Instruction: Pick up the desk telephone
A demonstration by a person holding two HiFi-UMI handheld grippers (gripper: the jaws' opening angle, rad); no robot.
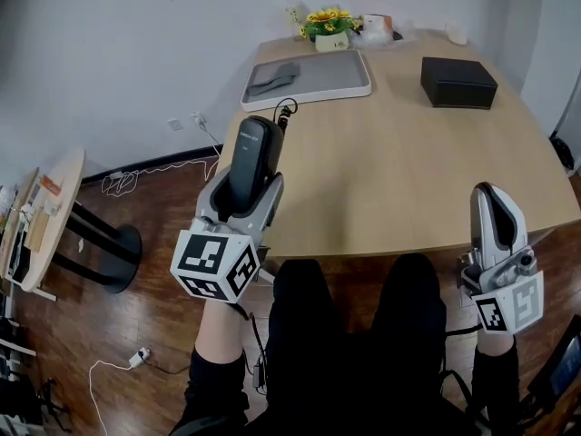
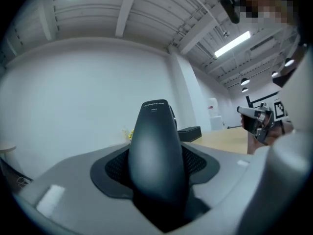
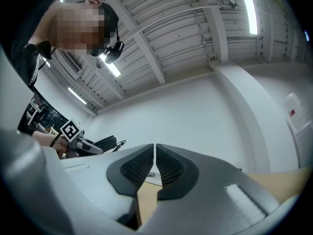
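White wall [image 1: 136,44] fills the view from 10 to 12 o'clock. Dark wood floor [image 1: 118,334] spreads from 7 to 9. The pale wooden table [image 1: 399,180] runs from the centre out to 3, where the frame cuts off its edge. A small round side table [image 1: 54,216] stands at 9. On the big table, a white tray [image 1: 309,94] lies at 12 and a black box [image 1: 458,82] at 1, with yellow flowers [image 1: 329,18] beyond the tray.

My left gripper [image 1: 247,184] is clamped around the telephone handset [image 1: 252,157], held above the table's near corner at 10. My right gripper [image 1: 493,209], at 4, has its pads pressed together on nothing.

The handset's lower end is buried between my jaws. The bits beside the flowers are too small to name.
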